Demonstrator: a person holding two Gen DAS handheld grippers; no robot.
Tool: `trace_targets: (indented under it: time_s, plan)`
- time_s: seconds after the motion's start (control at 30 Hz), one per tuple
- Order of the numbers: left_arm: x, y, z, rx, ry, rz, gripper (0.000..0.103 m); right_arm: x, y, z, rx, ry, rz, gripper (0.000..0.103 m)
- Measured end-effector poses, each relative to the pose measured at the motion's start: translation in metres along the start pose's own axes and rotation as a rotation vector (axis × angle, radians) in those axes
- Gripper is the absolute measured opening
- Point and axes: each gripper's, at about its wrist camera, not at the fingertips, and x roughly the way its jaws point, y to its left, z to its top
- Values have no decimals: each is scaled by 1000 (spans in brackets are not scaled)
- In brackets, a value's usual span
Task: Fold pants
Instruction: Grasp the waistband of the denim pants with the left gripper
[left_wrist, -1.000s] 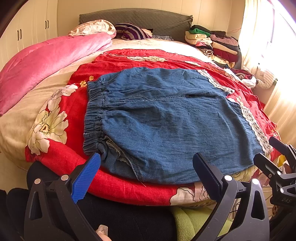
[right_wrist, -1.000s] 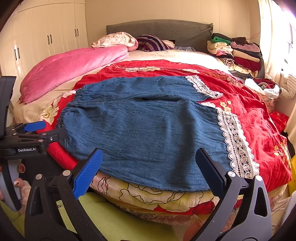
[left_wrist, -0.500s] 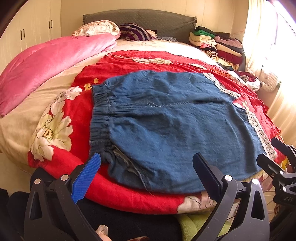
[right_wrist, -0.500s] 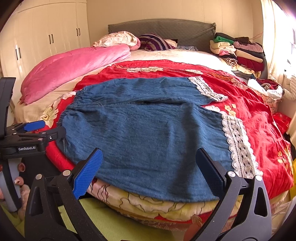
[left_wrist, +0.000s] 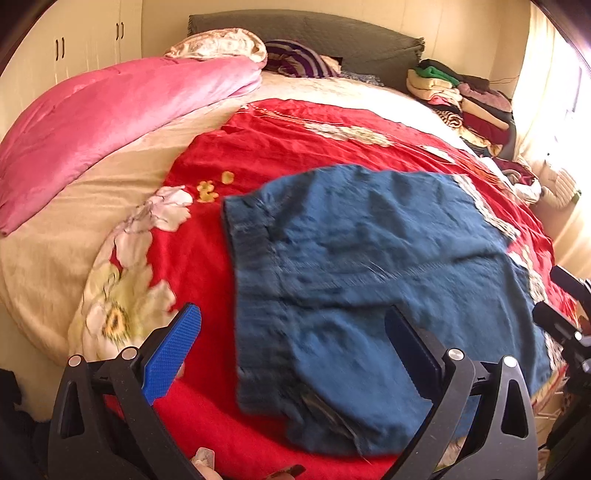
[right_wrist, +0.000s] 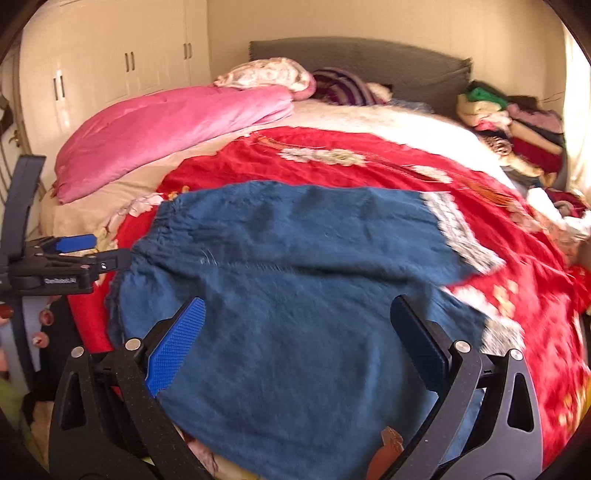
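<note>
Blue denim pants (left_wrist: 369, 277) with an elastic waistband and white lace hems lie spread flat on a red flowered blanket (left_wrist: 295, 140) at the bed's near edge. My left gripper (left_wrist: 291, 350) is open and empty, just above the waistband end. My right gripper (right_wrist: 297, 339) is open and empty above the near leg of the pants (right_wrist: 295, 295), whose lace hem (right_wrist: 461, 236) lies to the right. The left gripper also shows at the left edge of the right wrist view (right_wrist: 66, 254).
A pink quilt (left_wrist: 110, 114) lies along the bed's left side. Pillows and a grey headboard (left_wrist: 332, 33) are at the far end. A stack of folded clothes (left_wrist: 461, 99) sits at the far right. White wardrobes (right_wrist: 110, 66) stand on the left.
Both grippers have moved forward and up over the bed, so the pants now lie under the fingers. Both stay open. The pants have not moved.
</note>
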Motion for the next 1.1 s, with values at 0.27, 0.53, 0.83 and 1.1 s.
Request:
trace_targets:
  time_s: [0.27, 0.53, 0.83, 1.1]
  plan:
    - [40, 32, 39, -24, 47, 13, 99, 55, 0, 56, -65, 33, 28, 95]
    - [88, 56, 78, -35, 88, 48, 99, 117, 1, 97, -148, 98, 41, 95]
    - [141, 57, 91, -16, 140, 15, 90, 180, 1, 127, -247, 162, 54, 95]
    - [120, 38, 89, 73, 45, -48, 34, 219, 14, 140, -379, 225, 60, 95]
